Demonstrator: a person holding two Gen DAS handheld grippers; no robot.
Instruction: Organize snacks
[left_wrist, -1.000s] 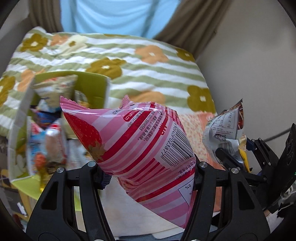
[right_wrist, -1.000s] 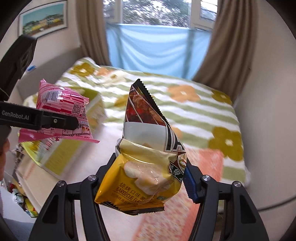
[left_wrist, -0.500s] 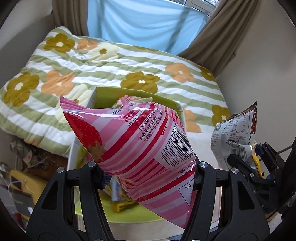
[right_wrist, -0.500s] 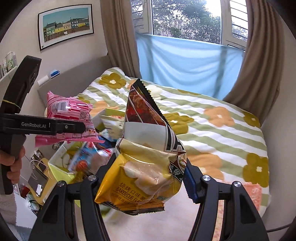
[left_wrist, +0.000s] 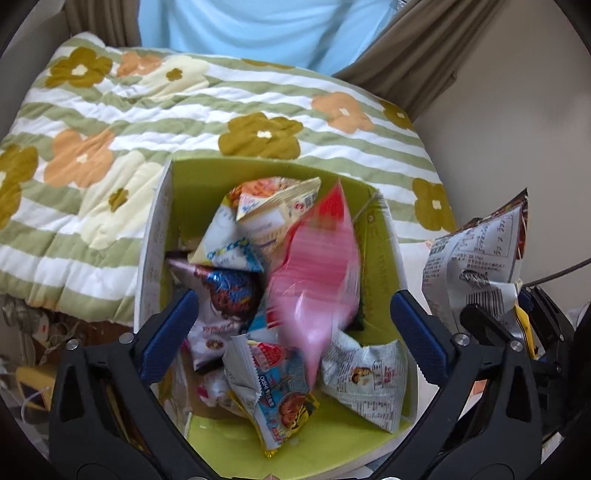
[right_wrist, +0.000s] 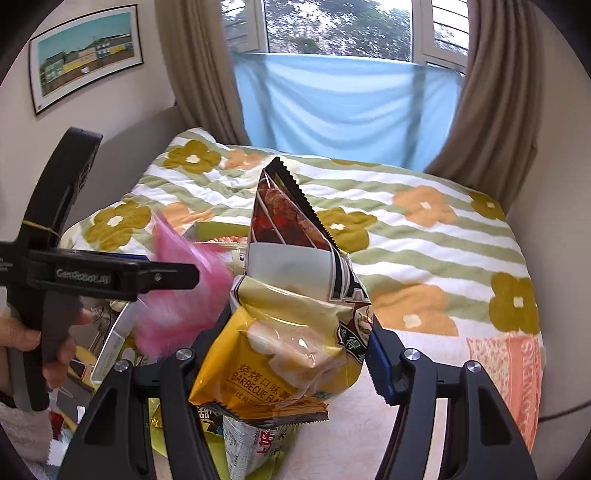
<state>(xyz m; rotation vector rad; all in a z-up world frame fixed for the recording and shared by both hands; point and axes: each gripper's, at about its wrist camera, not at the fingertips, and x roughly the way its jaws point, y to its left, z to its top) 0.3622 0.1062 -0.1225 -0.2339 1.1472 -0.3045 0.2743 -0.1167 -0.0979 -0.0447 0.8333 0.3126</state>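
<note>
My left gripper (left_wrist: 291, 321) is open above a lime-green box (left_wrist: 384, 254) that holds several snack packets. A pink striped snack bag (left_wrist: 317, 273) is blurred and falling free between the open fingers into the box; it also shows in the right wrist view (right_wrist: 181, 295). My right gripper (right_wrist: 299, 354) is shut on a yellow barbecue chip bag (right_wrist: 291, 332) and holds it in the air to the right of the box. That bag also shows at the right edge of the left wrist view (left_wrist: 476, 258).
The box stands beside a bed with a green-striped flowered quilt (left_wrist: 147, 110). A white packet (left_wrist: 365, 376) and a blue-and-yellow packet (left_wrist: 273, 391) lie at the box's near end. Clutter lies on the floor at the left (left_wrist: 29, 332). A wall rises at the right.
My left gripper has opened and let go of the pink bag, which now drops into the box. The left gripper moved over the box. The right gripper still holds the chip bag.
</note>
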